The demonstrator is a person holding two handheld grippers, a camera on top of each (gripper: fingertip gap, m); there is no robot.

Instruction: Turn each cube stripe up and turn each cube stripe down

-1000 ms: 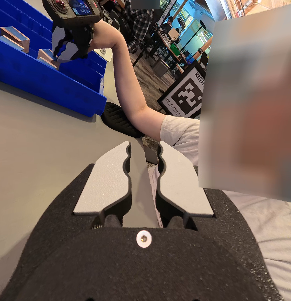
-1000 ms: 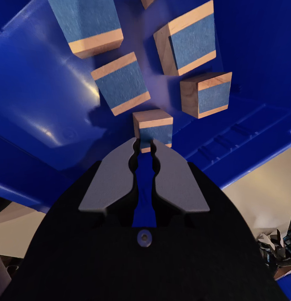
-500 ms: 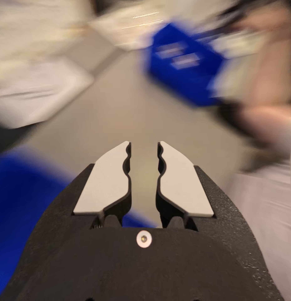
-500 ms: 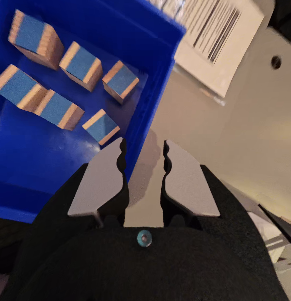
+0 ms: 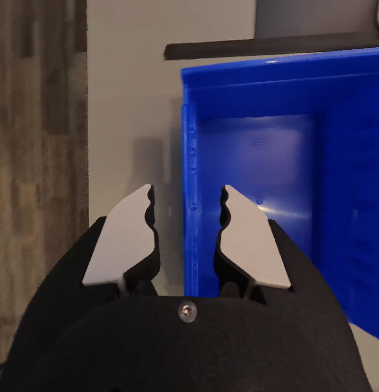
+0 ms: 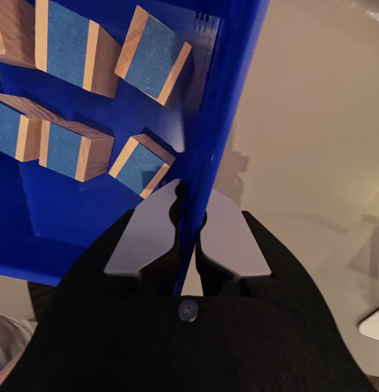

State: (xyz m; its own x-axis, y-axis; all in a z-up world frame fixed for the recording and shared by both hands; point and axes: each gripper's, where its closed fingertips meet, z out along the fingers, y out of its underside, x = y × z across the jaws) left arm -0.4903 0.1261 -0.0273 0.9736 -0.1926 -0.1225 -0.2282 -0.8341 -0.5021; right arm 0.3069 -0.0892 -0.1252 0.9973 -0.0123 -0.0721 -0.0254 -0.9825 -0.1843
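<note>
Inside the blue bin (image 6: pixel 57 212) lie five wooden cubes (image 6: pixel 141 167), blue stripe faces toward the camera; two sit touching side by side, the rest apart (one only partly in frame). Right gripper (image 6: pixel 191 191) pinches the bin's side wall (image 6: pixel 205 127), one finger inside just beside the nearest cube, the other outside over the beige table (image 6: pixel 311 127). Left gripper (image 5: pixel 187 187) is spread wide, holding nothing, straddling the wall of a second blue bin (image 5: pixel 269 159) on a grey table (image 5: pixel 131 106).

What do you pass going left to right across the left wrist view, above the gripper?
Wood-look floor → grey table → blue bin, showing no cubes inside.
</note>
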